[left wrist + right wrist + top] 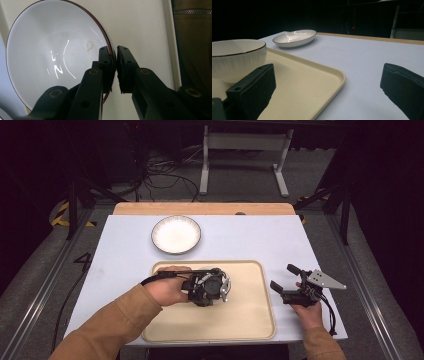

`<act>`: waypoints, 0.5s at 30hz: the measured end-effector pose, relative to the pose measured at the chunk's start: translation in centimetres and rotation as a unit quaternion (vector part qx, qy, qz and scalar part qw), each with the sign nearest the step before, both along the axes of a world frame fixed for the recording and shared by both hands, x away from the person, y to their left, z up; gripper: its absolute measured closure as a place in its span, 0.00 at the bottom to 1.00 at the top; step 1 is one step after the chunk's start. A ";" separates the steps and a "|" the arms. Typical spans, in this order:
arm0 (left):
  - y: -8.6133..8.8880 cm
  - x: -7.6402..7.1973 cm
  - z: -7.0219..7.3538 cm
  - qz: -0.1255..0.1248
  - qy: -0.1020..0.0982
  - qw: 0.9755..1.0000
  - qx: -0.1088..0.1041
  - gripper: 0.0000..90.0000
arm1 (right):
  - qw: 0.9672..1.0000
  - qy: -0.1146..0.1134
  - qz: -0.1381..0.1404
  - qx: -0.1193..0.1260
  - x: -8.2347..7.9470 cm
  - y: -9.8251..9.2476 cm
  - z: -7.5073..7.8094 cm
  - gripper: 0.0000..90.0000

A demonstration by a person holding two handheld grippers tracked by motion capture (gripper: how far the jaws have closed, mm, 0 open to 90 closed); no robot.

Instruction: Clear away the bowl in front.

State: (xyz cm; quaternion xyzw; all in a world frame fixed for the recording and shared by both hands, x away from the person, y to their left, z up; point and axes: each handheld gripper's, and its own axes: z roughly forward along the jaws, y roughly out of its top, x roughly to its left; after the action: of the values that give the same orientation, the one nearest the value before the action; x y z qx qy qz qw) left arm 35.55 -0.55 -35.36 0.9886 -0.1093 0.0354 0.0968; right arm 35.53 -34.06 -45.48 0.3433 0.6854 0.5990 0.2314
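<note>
With the left gripper [114, 65] pinched on the thin rim of the white bowl [50, 50] on the cream tray [312, 85], a slip or tilt is risked if it is lifted, while the right gripper [327, 95] is held wide apart beside the tray.

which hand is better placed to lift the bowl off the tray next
Left. The left gripper already has its fingers pinched on the bowl rim above the tray, while the right gripper hangs open beside it.

bowl [216, 272] mostly hidden beneath left tongs [223, 287], high view
</note>
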 end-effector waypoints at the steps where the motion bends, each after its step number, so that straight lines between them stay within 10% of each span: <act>1: 0.0 0.0 0.0 0.000 0.000 1.000 0.000 0.92 | 1.000 0.000 0.000 0.000 0.0 0.0 0.0 0.01; 15: 0.0 0.0 -1.0 0.002 0.012 1.000 0.002 0.91 | 1.000 0.000 0.000 -0.001 0.0 0.0 0.0 0.01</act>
State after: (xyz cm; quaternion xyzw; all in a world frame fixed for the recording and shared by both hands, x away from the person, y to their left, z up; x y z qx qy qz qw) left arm 35.59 -0.51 -36.38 0.9895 -0.1058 0.0235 0.0957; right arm 35.53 -34.06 -45.48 0.3429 0.6859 0.5985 0.2318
